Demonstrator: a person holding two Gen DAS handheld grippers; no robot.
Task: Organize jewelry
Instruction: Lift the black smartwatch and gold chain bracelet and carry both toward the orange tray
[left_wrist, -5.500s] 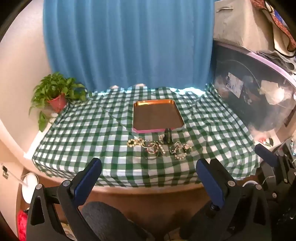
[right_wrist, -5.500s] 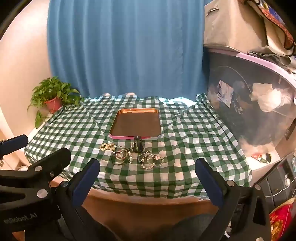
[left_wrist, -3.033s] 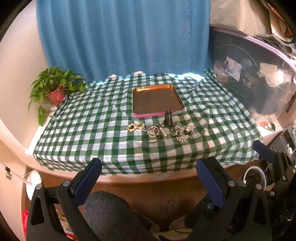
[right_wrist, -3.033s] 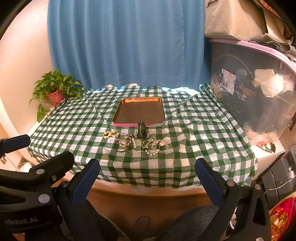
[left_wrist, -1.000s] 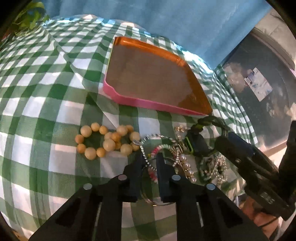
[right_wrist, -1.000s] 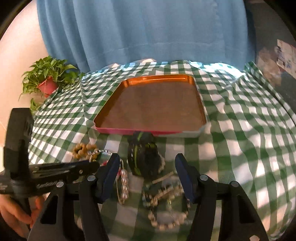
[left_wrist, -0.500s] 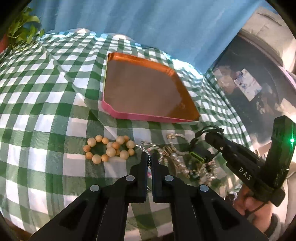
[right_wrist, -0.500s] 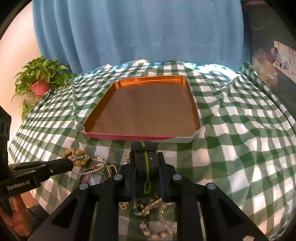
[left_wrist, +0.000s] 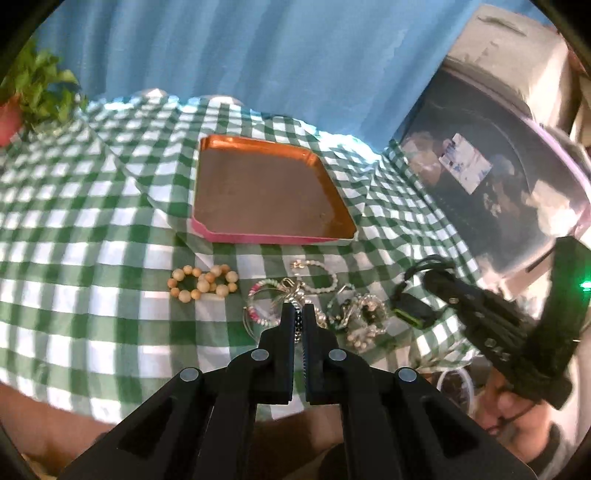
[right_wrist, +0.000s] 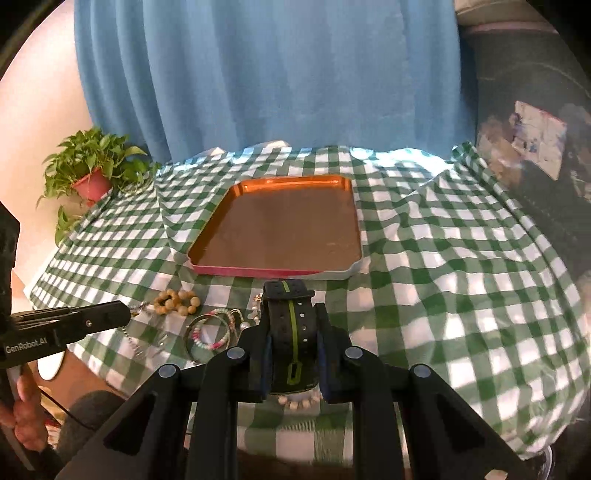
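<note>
1. Jewelry lies in a loose heap on our green-and-white checked tablecloth, just in front of the near rim of the shallow rectangular copper-coloured tray with pink edge; the tray holds nothing.
2. Our right gripper points down and forward, raised above the heap, its jaws clamped on a black perforated watch strap with a green stripe. In the left wrist view the same gripper reaches in from the right with the strap hanging at its tip.
3. Our left gripper also tilts downward, jaws pressed together on a thin beaded chain; where that chain ends we cannot tell. In the right wrist view, fingers of a hand show at the left edge, mostly cut off.
4. A bracelet of round tan wooden beads lies to the left of the heap.
5. The tangle of pearl and coloured bead strands is blurred; single pieces are hard to separate, and some sit hidden behind the grippers.
</note>
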